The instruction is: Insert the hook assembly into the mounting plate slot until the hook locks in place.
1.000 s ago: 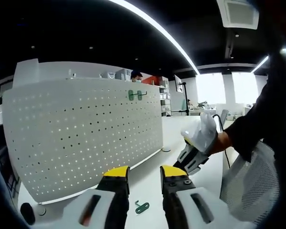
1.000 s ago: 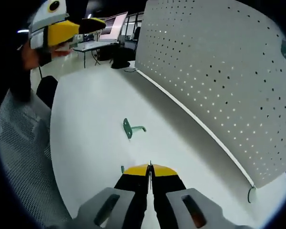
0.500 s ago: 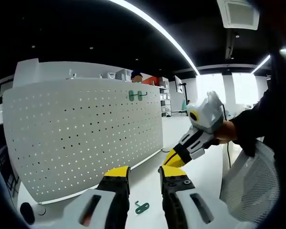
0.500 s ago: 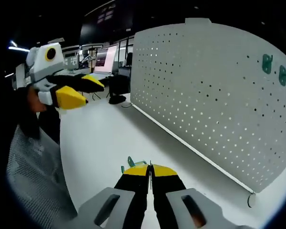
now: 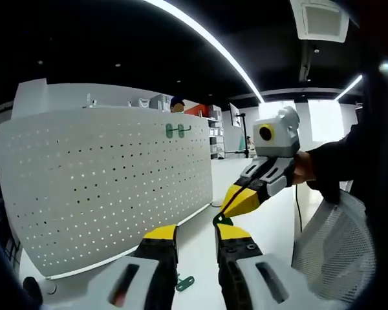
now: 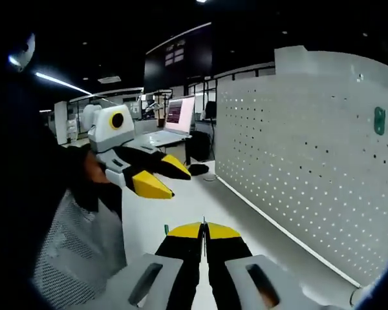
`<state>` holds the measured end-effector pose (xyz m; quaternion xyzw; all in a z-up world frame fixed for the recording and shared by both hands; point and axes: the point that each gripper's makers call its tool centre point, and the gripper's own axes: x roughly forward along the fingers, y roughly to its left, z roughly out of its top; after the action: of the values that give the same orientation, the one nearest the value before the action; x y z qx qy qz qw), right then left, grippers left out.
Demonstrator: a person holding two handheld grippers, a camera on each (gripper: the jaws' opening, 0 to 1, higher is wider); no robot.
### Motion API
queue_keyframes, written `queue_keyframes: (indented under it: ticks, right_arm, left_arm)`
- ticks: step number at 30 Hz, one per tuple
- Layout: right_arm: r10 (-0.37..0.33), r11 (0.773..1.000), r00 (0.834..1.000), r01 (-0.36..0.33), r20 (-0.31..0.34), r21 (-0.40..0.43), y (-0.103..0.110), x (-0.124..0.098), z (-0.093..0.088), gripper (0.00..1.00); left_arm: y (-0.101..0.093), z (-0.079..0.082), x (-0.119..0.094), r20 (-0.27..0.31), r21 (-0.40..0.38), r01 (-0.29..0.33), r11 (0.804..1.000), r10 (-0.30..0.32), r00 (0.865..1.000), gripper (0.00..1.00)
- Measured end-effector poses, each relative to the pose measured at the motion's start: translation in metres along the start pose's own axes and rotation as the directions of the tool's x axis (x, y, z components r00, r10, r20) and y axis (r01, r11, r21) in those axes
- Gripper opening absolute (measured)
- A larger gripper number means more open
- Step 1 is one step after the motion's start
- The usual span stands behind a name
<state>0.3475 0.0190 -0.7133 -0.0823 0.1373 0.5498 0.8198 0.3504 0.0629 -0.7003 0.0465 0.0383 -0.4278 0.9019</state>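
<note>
Both hands have lifted; right gripper (image 6: 204, 227) now faces the white board (image 6: 310, 168), pinching a green hook (image 5: 224, 220) tight. Left gripper (image 5: 193, 234) hangs open, a spare hook (image 5: 184, 282) on the table below it. Pushing in comes next

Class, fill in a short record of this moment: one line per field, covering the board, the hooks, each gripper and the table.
board: white pegboard, upright on the table
mounted hooks: two green hooks near its top edge
loose hook: green, lying on the table near the left gripper's jaws
left gripper: open, empty
right gripper: shut, a small green piece at its tips
table: white
</note>
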Motion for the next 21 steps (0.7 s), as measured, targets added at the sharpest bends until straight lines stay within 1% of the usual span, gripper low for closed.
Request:
queue_keyframes:
  ticks: [3,4,5,7,8,10,11,14,17,21]
  right_arm:
    - [0.057,0.998,0.998,-0.057,0.026,0.013,0.009,-0.002,0.005,0.00]
    - [0.065,0.998,0.997,-0.066,0.034,0.013,0.010,-0.003,0.008,0.00]
    - [0.084,0.996,0.995,-0.085,0.045,0.015,0.013,-0.004,0.011,0.00]
    - [0.122,0.992,0.991,-0.124,0.062,0.023,0.019,-0.006,0.015,0.00]
    - [0.161,0.986,0.985,-0.163,0.064,0.023,0.025,-0.008,0.017,0.00]
    - [0.202,0.979,0.977,-0.204,0.065,0.026,0.032,-0.009,0.018,0.00]
    - [0.209,0.977,0.975,-0.212,0.067,0.026,0.033,-0.010,0.019,0.00]
    - [0.236,0.970,0.968,-0.239,0.081,0.034,0.037,-0.012,0.022,0.00]
    - [0.255,0.965,0.962,-0.260,0.095,0.041,0.040,-0.013,0.025,0.00]
    - [0.271,0.960,0.958,-0.276,0.095,0.043,0.043,-0.015,0.024,0.00]
  left_arm:
    - [-0.006,0.003,0.001,0.015,-0.006,0.034,0.999,-0.034,0.999,0.20]
    - [-0.008,0.003,0.001,0.018,-0.006,0.048,0.999,-0.048,0.999,0.20]
    - [-0.012,0.004,0.001,0.022,-0.007,0.070,0.998,-0.070,0.997,0.20]
    - [-0.021,0.008,0.001,0.042,-0.013,0.114,0.993,-0.113,0.993,0.19]
    - [-0.023,0.009,0.001,0.048,-0.017,0.128,0.992,-0.127,0.991,0.19]
    - [-0.027,0.010,0.001,0.055,-0.020,0.148,0.989,-0.147,0.988,0.18]
    - [-0.029,0.010,0.001,0.055,-0.017,0.159,0.987,-0.158,0.986,0.18]
    - [-0.040,0.012,0.001,0.070,-0.037,0.216,0.976,-0.213,0.975,0.15]
    - [-0.042,0.011,0.001,0.064,-0.037,0.226,0.973,-0.224,0.973,0.13]
    - [-0.050,0.013,0.001,0.073,-0.060,0.268,0.962,-0.264,0.962,0.09]
